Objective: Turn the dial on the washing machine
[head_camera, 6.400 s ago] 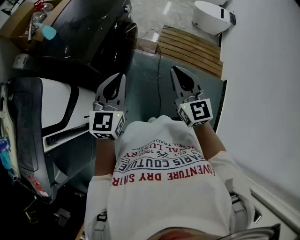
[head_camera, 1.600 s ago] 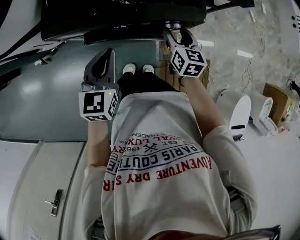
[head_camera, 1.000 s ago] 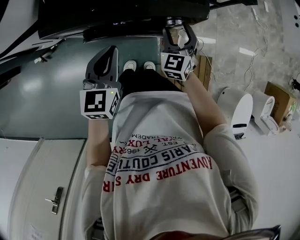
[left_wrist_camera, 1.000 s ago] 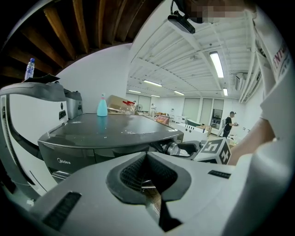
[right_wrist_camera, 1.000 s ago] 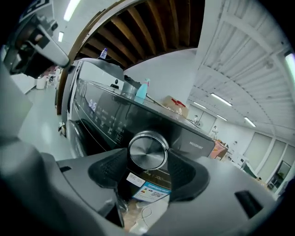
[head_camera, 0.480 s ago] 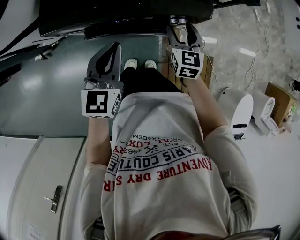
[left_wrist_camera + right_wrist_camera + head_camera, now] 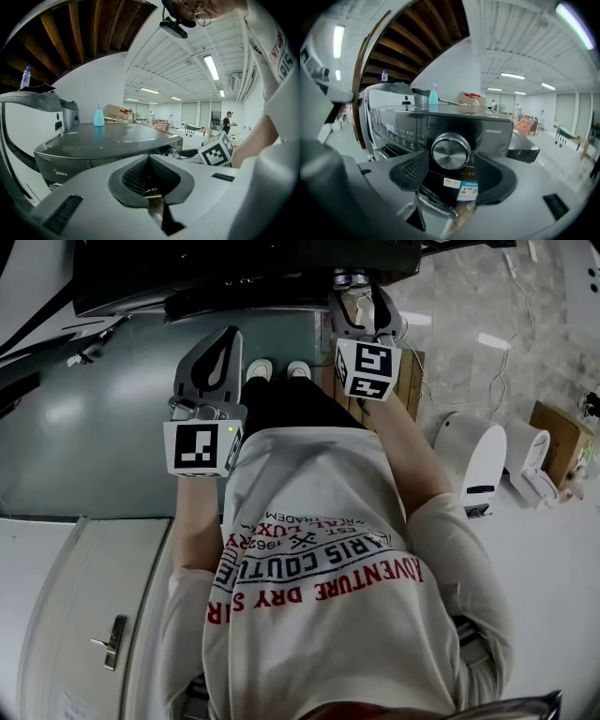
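**Head view.** One dark grey front-loading washing machine (image 7: 234,263) stands along the top edge. Its single round silver metal dial (image 7: 349,279) sits at the right end of the machine's front. The right hand-held gripper (image 7: 359,292) reaches up to it with one jaw on either side. The left hand-held gripper (image 7: 225,337) hangs well apart from the machine, over the grey-green floor (image 7: 84,418), with its jaw tips together. Two marker cubes are counted, one per gripper. The person's white T-shirt (image 7: 319,549) carries upside-down print, of which "ADVENTURE", "PARIS COUTURE" and "DRY" can be read. Two white shoes (image 7: 258,372) show between the grippers.

**Left gripper view.** The jaws are pressed shut and nothing lies between them. The machine lies ahead and to the left, and the brand "Midea" reads on its front. One turquoise plastic bottle (image 7: 98,116) stands upright on its lid.

**Right gripper view.** The dial is centred between the jaws. Its flat brushed face points straight out of the glossy black control panel (image 7: 403,129) toward the camera, on a level axis. Being round, it shows no long axis, and no pointer mark can be made out. The jaws are clenched on it, with one pad against its rim on each side. Lit digits show at the panel's left, too small to read. Small white model lettering to the right of the dial is also illegible. Two stickers sit below the dial: one white label (image 7: 452,183) and one multicoloured label (image 7: 468,190).
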{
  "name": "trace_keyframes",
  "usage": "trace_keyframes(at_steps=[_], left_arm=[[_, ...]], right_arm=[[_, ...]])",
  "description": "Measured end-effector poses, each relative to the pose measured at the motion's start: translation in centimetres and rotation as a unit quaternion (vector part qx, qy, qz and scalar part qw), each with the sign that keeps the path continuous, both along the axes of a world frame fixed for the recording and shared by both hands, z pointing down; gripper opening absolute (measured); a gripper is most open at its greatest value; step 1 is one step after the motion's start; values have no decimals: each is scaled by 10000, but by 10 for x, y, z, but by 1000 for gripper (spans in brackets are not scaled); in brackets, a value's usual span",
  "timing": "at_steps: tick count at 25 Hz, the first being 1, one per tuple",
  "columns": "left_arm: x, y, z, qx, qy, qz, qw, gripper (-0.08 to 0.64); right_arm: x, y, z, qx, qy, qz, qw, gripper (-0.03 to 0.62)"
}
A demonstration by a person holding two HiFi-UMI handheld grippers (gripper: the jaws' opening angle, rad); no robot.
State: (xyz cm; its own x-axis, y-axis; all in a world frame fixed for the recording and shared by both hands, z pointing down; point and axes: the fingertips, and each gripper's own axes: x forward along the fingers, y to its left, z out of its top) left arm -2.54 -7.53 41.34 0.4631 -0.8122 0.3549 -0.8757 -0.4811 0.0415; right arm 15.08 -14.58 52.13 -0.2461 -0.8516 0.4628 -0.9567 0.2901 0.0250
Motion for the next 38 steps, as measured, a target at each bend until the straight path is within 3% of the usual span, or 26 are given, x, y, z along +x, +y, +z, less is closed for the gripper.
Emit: trace_keyframes(at_steps=[2, 5, 9, 14, 20, 23, 25, 32, 38], left_arm=[[0, 0, 0, 3, 16, -12, 10000, 17], [-2, 0, -1, 23, 16, -26, 10000, 15], [-8, 0, -1, 28, 39, -101, 9999, 17], [-7, 3, -6, 160, 100, -42, 9998, 15], [-7, 3, -14, 410, 123, -33, 9991, 17], [-8, 5, -17, 506, 152, -50, 9986, 15], [-7, 5, -18, 507, 150, -56, 9986, 15], [-6, 8, -18, 429, 246, -102, 9987, 17], [-8, 13, -13, 354, 254, -110, 9990, 17]], right_arm=[[-4, 2, -4, 314, 736, -159, 9967, 298], [-8, -1, -6, 800, 1812, -435, 9792, 299], [-11, -4, -3, 959, 2347, -584, 9656, 299], [-9, -5, 1, 838, 2292, -501, 9685, 285], [-8, -7, -1, 404, 953, -234, 9944, 284], [-4, -7, 1, 172, 304, -108, 9993, 284], [-2, -7, 2, 122, 187, -86, 9997, 284], [-3, -5, -1, 210, 196, -124, 9995, 284], [-16, 6, 0, 721, 1488, -652, 9841, 319]])
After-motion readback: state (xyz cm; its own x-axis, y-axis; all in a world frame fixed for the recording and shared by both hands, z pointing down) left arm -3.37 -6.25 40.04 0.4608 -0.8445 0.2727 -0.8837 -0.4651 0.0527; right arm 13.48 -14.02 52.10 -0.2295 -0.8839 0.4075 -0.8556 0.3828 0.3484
